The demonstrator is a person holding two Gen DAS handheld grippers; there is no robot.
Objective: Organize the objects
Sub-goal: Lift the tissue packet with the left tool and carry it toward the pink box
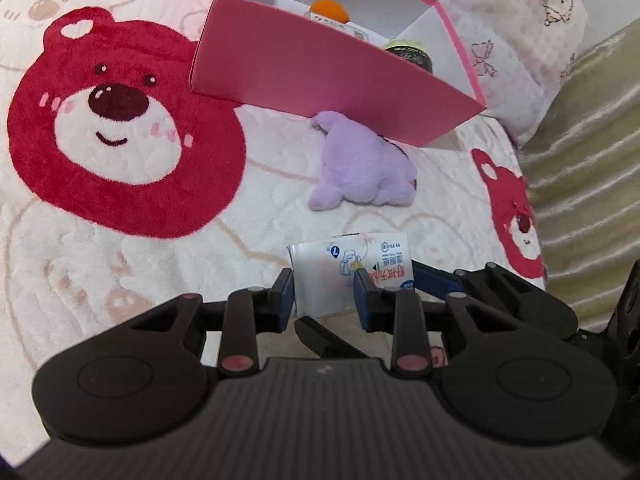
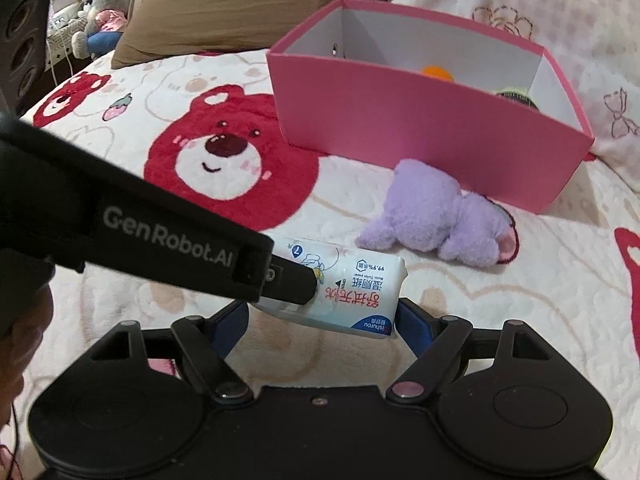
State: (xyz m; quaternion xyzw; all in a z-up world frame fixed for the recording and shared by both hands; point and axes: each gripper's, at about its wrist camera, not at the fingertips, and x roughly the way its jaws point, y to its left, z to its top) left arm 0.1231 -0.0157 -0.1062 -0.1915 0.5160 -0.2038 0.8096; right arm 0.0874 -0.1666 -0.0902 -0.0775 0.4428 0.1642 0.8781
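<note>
**Wipes pack held between two grippers, pink box ahead**

Right now the soft white plastic pack of wet wipes (image 2: pixel 344 292) sits low in the centre of both views, lifted clear of the cream bear-print blanket (image 1: pixel 120 260). The left gripper (image 1: pixel 324 292) has its blue-padded fingers closed on one end of the pack, pinching the film. The right gripper (image 2: pixel 320 316) stands wide, its fingers at the pack's two short ends; they look to be bracing it, though whether the pads truly press I cannot tell for certain.

Judging by its look, the pack is light but floppy: a filled pouch with slick film that will sag and may slide out of a narrow pinch. Taking it across the full body, as the right fingers do, seems the safer hold; the thin sealed edge is the weaker one.

Beyond, in the upper middle of the frame, stands the open pink cardboard box (image 2: pixel 400 136), with something orange inside. A lilac plush toy (image 2: pixel 440 216) lies on the blanket just in front of the box.
</note>
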